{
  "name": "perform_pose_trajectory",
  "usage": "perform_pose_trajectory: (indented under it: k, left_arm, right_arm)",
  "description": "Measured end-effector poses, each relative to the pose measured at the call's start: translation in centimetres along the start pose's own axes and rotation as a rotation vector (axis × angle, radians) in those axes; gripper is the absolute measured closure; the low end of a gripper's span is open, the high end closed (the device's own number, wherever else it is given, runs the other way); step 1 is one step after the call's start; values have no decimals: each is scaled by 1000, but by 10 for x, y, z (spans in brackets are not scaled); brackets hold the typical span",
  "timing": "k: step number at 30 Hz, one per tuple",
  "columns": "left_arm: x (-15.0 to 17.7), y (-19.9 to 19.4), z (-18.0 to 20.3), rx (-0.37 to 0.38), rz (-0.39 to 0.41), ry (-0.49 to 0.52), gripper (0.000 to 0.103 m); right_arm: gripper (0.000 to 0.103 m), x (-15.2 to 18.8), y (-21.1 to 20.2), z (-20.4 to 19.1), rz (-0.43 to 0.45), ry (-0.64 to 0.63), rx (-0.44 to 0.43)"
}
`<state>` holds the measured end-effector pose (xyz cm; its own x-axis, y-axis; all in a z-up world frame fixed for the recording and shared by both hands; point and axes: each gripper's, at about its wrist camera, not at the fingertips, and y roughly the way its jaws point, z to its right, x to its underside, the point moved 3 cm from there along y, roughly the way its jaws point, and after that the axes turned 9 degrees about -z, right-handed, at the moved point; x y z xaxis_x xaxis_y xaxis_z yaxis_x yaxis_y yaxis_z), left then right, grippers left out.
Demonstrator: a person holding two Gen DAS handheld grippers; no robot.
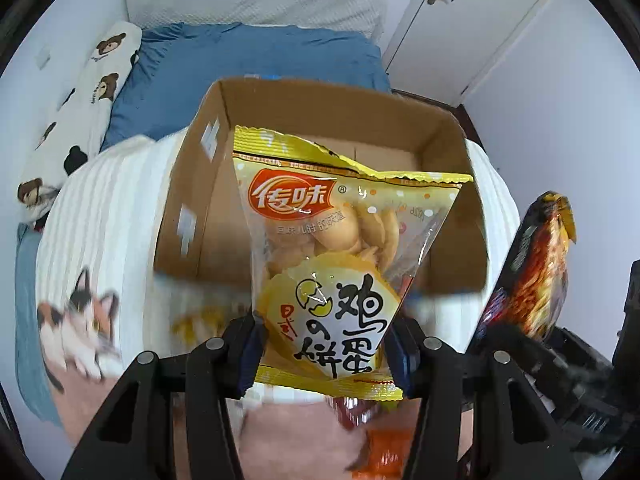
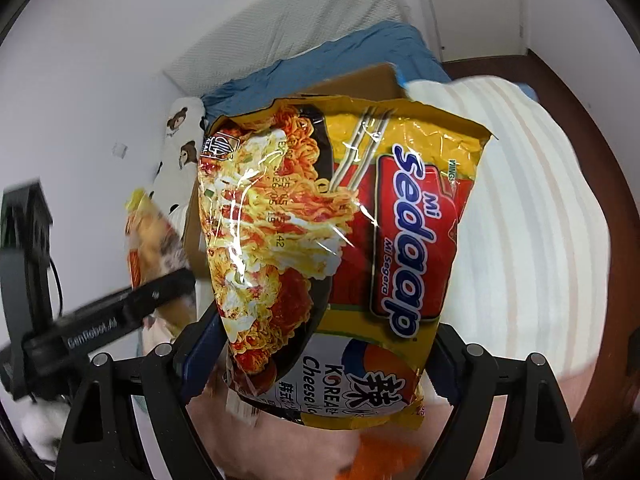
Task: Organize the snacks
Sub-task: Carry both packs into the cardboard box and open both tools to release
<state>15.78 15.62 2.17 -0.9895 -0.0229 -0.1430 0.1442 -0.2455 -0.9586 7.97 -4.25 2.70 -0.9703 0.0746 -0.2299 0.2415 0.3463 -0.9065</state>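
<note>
My left gripper (image 1: pixel 326 344) is shut on a yellow egg-biscuit bag (image 1: pixel 332 248) and holds it upright in front of an open cardboard box (image 1: pixel 320 100) on the bed. My right gripper (image 2: pixel 320 360) is shut on a Mi Sedaap noodle packet (image 2: pixel 340 248) and holds it up; the box (image 2: pixel 360 76) shows just behind it. The noodle packet (image 1: pixel 536 264) shows at the right in the left wrist view. The biscuit bag (image 2: pixel 148 232) and left gripper (image 2: pixel 120 304) show blurred at the left in the right wrist view.
The box stands on a white striped blanket (image 1: pixel 108 216) with a cat print (image 1: pixel 80 328). Blue bedding (image 1: pixel 240 52) and a bear-print pillow (image 1: pixel 88 92) lie behind. Orange snack packs (image 1: pixel 380 448) lie below the grippers. A white door (image 1: pixel 460 20) is at the back right.
</note>
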Motion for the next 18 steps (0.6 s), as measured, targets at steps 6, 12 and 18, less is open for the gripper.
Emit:
perform_pose_trajectory:
  k: [6, 12, 18]
  left_arm:
    - [-66, 49, -8, 6, -108, -33, 53]
    - [-100, 87, -17, 11, -214, -41, 53]
    - [-118, 120, -13, 0, -312, -24, 53]
  right_arm:
    - [14, -69, 49, 0, -80, -5, 39]
    - [14, -119, 98, 0, -159, -8, 95]
    - [14, -138, 154, 0, -219, -7, 166]
